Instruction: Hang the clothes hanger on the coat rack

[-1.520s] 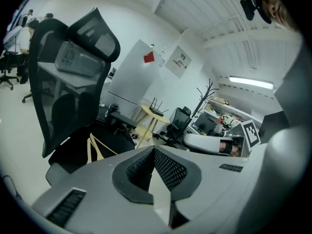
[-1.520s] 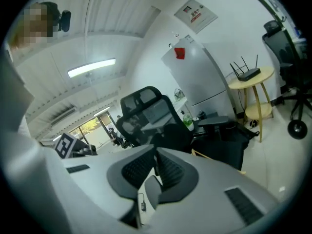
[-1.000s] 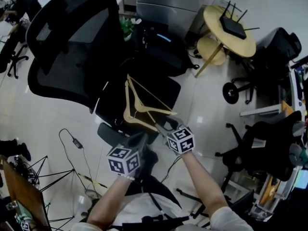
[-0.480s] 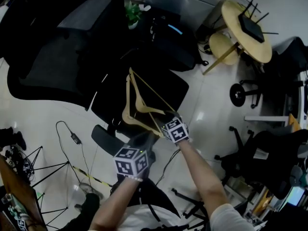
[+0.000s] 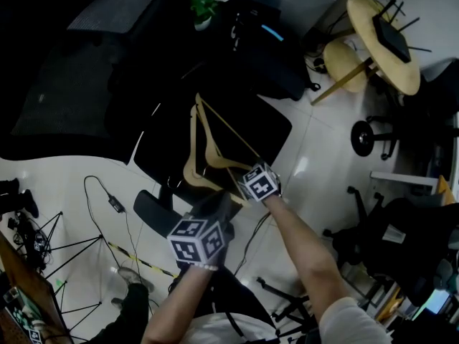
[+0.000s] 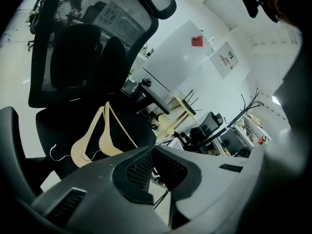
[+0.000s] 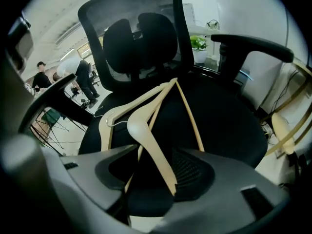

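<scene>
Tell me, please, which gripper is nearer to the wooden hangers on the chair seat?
Right. The right gripper has open jaws straddling the end of one hanger on the chair seat; the left gripper sits further back toward the person, touching neither hanger.

Right gripper goes forward compared with 1.0 s ago, forearm more stretched. Its marker cube now lies right at near end of clothes hanger; earlier it was short of it. Left gripper shifts slightly right and lags behind right one. Head view swings too: chair backrest slides off to upper left and darkens, round table drifts to upper right edge. Person's leg comes into view at bottom left.
</scene>
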The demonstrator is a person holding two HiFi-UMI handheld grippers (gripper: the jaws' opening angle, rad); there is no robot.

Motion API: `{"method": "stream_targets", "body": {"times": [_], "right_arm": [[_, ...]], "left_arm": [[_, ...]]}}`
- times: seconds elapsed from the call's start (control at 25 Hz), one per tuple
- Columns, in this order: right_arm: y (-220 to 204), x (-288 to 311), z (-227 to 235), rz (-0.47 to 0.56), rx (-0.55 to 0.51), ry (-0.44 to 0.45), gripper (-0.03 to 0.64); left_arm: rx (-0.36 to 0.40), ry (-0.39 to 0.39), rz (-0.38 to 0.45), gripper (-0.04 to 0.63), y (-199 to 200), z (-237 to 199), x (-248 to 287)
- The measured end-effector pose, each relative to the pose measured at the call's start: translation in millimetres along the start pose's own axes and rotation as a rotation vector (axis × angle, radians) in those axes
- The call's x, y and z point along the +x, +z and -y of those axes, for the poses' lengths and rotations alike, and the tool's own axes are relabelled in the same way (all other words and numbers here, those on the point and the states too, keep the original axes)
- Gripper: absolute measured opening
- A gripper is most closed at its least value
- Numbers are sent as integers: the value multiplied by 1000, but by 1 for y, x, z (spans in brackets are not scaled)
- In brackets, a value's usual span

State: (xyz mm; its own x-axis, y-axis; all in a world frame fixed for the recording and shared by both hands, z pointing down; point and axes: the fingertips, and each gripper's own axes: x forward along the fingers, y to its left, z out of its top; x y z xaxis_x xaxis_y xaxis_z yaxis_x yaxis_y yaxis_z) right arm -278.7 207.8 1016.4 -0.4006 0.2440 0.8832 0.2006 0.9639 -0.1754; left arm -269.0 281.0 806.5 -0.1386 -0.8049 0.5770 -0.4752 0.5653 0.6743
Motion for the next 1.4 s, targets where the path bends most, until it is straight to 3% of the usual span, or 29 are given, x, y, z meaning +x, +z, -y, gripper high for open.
{"method": "stream_targets", "body": {"times": [0.36, 0.48, 0.64, 0.8, 1.08, 1.2, 1.4], "right_arm": [[-17, 26, 5, -88, -81, 3, 221], [-23, 30, 5, -125, -187, -16, 207], [-13, 28, 3, -126, -299, -51, 193], [-14, 27, -6, -142, -409, -59, 116], [-8, 5, -9, -107, -478, -58, 110], [6, -13, -12, -49, -455, -42, 109], [16, -45, -18, 42, -286, 22, 109]], "left_arm": [[-57, 7, 7, -2, -3, -9, 9], [-70, 10, 9, -2, -6, -11, 8], [-78, 6, 8, -2, -8, -14, 8], [-85, 6, 7, -2, -10, -17, 5], [-85, 13, 0, -2, -13, -13, 3], [-94, 14, -2, -2, -13, -10, 0], [-89, -5, -5, -2, -9, 8, -4]]}}
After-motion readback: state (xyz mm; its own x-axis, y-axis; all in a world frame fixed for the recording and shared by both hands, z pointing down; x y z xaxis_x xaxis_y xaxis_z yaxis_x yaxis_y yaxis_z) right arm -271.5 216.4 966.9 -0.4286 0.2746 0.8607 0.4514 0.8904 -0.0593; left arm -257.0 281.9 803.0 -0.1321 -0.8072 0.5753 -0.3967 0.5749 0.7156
